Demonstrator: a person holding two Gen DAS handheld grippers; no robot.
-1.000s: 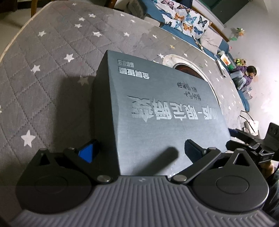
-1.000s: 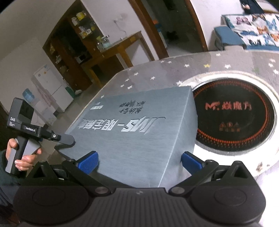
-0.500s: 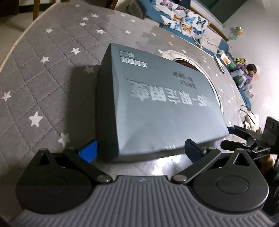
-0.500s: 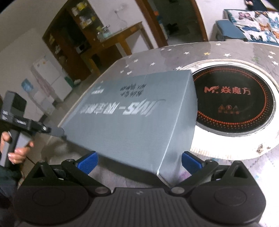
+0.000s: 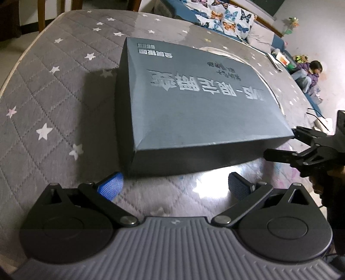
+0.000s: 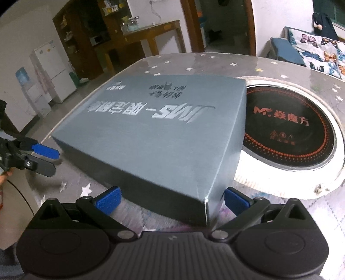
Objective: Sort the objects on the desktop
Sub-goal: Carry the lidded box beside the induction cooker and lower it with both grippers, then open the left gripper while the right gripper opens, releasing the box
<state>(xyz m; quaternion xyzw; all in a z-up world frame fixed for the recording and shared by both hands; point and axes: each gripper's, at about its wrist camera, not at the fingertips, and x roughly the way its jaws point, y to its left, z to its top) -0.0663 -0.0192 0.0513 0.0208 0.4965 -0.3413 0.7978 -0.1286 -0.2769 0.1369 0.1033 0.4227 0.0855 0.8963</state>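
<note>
Grey box [image 5: 194, 103] hides cooktop [image 6: 286, 127] edge; print blurred, perhaps unreadable.

Butterfly-print cushion [image 5: 224, 16], white fridge [image 6: 50, 71]

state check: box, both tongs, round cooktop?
grey box: closed, flat on the star-print table cover, one edge over the cooktop rim
left tongs: open, clear of the box
right tongs: open, straddling the box's near corner
round cooktop: partly covered, bare top
</note>
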